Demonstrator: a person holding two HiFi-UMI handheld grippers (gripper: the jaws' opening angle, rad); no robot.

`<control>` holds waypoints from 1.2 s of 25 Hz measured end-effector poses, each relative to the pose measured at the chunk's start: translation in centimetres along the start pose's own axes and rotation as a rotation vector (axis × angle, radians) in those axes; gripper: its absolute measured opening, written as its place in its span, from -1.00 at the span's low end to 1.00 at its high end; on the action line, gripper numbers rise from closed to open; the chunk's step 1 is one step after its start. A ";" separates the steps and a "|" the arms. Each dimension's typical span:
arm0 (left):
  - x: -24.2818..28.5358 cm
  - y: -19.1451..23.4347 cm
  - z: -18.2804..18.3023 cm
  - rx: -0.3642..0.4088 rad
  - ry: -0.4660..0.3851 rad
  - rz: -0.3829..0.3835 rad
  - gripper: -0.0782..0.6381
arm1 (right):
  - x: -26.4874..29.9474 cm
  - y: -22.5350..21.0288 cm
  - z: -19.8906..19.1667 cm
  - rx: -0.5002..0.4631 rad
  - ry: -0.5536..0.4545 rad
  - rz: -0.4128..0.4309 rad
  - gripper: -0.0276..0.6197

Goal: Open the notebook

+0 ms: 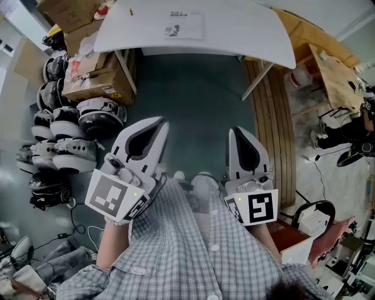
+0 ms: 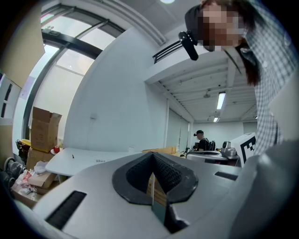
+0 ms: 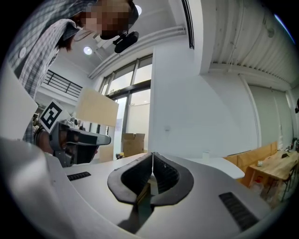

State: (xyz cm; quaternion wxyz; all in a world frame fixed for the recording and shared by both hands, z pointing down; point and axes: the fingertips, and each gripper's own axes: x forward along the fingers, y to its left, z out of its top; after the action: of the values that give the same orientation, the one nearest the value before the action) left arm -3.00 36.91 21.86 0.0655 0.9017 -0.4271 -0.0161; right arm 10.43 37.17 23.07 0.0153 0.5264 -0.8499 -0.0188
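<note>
A white notebook [image 1: 186,24] with dark print on its cover lies shut on the white table [image 1: 246,41] ahead of me; in the left gripper view it is a faint mark [image 2: 101,160] on the tabletop. My left gripper [image 1: 154,122] and right gripper [image 1: 235,130] are held side by side at waist height, pointing level toward the table and well short of it. The jaws of both meet with nothing between them, as the left gripper view [image 2: 152,156] and the right gripper view [image 3: 153,155] show. A small pen [image 1: 130,10] lies on the table's left part.
Cardboard boxes [image 1: 94,82] and a row of black-and-white helmets [image 1: 58,126] line the floor at left. Wooden planks [image 1: 274,117] run along the right, with a wooden table [image 1: 334,76] and a chair [image 1: 313,217] beyond. A person [image 2: 202,140] sits far off.
</note>
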 end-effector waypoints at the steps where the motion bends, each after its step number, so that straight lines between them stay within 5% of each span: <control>1: -0.2 0.1 0.0 0.003 -0.002 -0.002 -0.76 | -0.1 0.1 0.0 -0.003 -0.004 -0.007 -0.85; 17: -1.3 1.4 -0.3 -0.010 -0.007 0.023 -0.76 | 1.3 0.9 -0.3 -0.056 -0.001 0.003 -0.85; 30: 2.3 4.4 -0.1 -0.017 -0.001 0.078 -0.76 | 6.5 -0.6 -0.7 -0.095 0.007 0.096 -0.85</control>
State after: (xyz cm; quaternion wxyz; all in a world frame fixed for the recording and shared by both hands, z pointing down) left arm -4.93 32.41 22.58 0.0735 0.8837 -0.4620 -0.0177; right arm 8.11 31.09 23.81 0.0444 0.4836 -0.8723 -0.0565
